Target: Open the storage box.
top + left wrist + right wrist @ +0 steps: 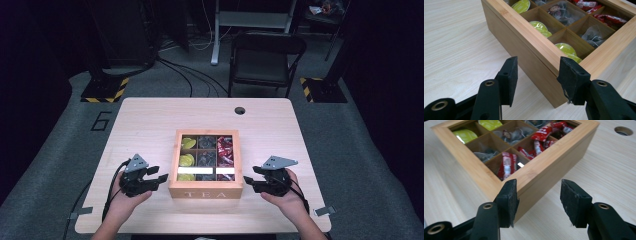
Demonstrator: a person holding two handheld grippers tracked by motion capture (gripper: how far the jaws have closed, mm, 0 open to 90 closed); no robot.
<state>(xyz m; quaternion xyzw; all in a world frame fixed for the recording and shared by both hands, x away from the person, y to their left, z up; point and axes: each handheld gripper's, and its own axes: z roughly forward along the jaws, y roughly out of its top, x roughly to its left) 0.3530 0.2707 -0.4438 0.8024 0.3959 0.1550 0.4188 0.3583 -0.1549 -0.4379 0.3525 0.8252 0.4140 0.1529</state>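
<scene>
I'm bracketing the tea box (205, 192) w/ both grippers, left (159, 179) & right (248, 181), jaws spread; prob. next: closing in on its lid seam.

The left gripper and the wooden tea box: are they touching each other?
Apart. In the high view, bare table shows between the left gripper and the tea box; its fingers stand open.

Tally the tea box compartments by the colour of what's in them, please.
Tea box, counted from the high view:
Green capsules: 3 compartments
Dark clear sachets: 3 compartments
Red packets: 3 compartments
Total: 9 compartments
</scene>
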